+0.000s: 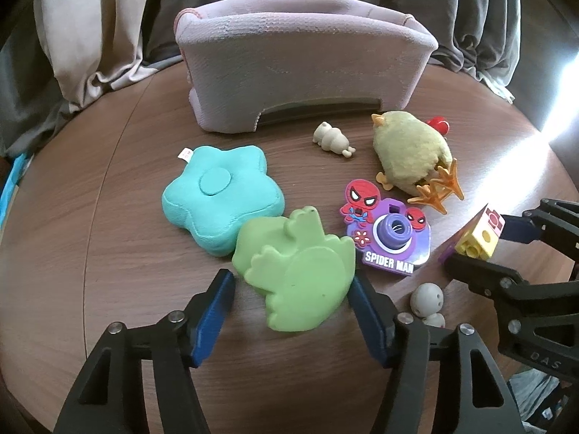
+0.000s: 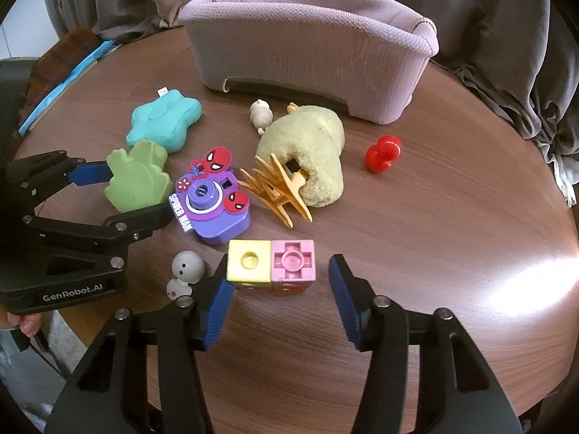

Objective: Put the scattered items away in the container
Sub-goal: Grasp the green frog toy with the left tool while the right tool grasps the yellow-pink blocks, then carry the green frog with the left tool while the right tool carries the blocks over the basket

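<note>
On the left, our left hand-held gripper (image 1: 291, 311) straddles the green frog toy (image 1: 296, 275). Its right pad touches the toy's edge, but a gap shows at its left pad, so we judge the jaws spread around the toy rather than pinching it. Just behind lies the teal star cushion (image 1: 217, 195). Moving right, the purple Spider-Man toy camera (image 2: 213, 206) sits just beside the frog, with two small grey ball figures (image 2: 186, 271) near it and a small beige figurine (image 2: 261, 114) further back. Next comes the yellow plush chicken (image 2: 311, 152), lying on its side with orange feet splayed, and beyond it a red plastic piece (image 2: 383, 153).

Our right hand-held gripper (image 2: 280, 305) brackets the joined yellow and pink blocks (image 2: 271, 264): the left pad meets the yellow block, while the right pad stands clear of the pink one, so these jaws too are spread, not yet gripping.

The pink fabric container (image 2: 311, 58) stands at the table's (image 2: 434, 253) far side, and nothing seems tidied yet. We judge the step in hand to be grasping; next, both grips must close fully before we lift and carry over the container's rim.
</note>
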Demonstrator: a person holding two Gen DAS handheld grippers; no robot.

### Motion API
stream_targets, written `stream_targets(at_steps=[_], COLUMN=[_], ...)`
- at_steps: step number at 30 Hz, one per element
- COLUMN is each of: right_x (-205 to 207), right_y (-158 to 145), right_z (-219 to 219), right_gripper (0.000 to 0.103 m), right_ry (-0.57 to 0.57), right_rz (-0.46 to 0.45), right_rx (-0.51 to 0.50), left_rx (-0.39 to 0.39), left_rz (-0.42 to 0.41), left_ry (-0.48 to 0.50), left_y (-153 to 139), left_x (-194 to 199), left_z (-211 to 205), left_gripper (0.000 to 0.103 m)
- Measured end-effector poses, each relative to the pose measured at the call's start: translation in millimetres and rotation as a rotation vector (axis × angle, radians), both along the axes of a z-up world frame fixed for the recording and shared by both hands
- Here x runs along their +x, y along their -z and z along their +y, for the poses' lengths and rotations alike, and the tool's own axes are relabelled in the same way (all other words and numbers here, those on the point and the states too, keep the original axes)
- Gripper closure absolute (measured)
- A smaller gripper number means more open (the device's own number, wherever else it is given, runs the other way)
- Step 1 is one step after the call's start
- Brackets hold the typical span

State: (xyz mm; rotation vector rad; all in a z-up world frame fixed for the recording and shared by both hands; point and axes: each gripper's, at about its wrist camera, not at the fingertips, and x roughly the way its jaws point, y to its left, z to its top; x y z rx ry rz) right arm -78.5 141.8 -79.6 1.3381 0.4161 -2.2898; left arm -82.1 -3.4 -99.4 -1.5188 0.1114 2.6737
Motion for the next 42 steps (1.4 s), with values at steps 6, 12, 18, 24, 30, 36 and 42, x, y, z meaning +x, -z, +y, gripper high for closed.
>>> stream_targets(at_steps=[6,12,18,24,30,36,42], right_x=[0,1,4,4,6,9,9], right_y=[3,2,-2,-4,-11,-15,-18], right_z=[0,3,5,7,11,15,14], right_gripper=[0.066,0.066,0.066,0.066,0.066,0.066,0.066], right_ry=[0.000,0.008,0.011,0.021,0.024,0.031,0.034], right_rz=[-0.004,0.000,0.012,0.018,0.026,0.036,0.042], right_rx=[0.000,-0.014,-0.026,-0.033,-0.042,-0.049,-0.053], left_rx=[-0.002,-0.001,-0.001,-0.001,0.002,0.003,0.001], left_rz=[0.002,0.002,0.013,0.030,0.038,0.046,0.057], left_ry=[0.003,0.003,-0.003,-0.001,0.008,0.014,0.017], left_y=[-1,-2,-5,-11,-15,-19,-25], left_x=[2,3,4,6,8,11,13], left_z=[1,0,-1,-1,0,3,6], left_gripper=[0.053,0.057,0.058,0.060,0.060,0.060,0.060])
